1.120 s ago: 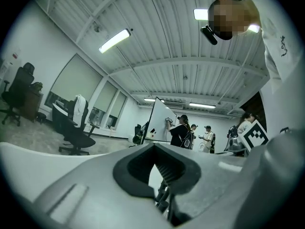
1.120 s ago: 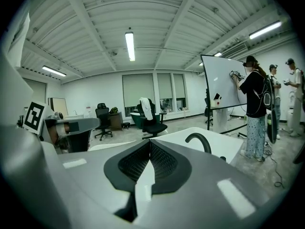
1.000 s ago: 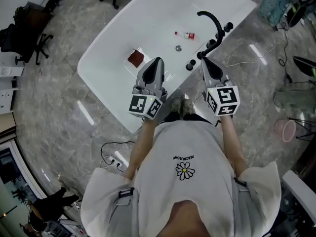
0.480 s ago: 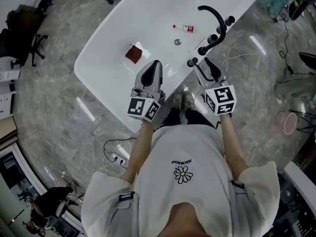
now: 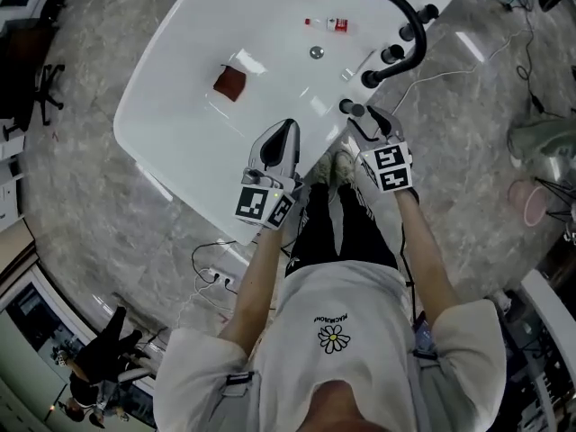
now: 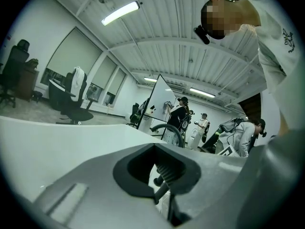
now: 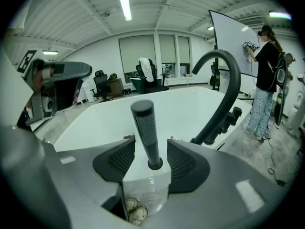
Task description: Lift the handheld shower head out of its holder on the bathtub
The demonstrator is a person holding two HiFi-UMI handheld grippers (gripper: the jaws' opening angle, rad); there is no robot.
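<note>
Right gripper (image 7: 148, 159) has advanced, jaws apart astride the shower head (image 7: 144, 128).

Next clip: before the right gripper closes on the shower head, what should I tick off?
1. Right gripper open: ok.
2. Handheld shower head upright in its holder, between the jaws: ok.
3. Pads touching the handle: not ok, there is a gap on each side.
4. Curved faucet clear of a straight lift: ok, it stands off to the right.
5. Left gripper out of the way: ok, shut, empty, over the bathtub rim.
6. Hose free to follow: cannot tell.
</note>
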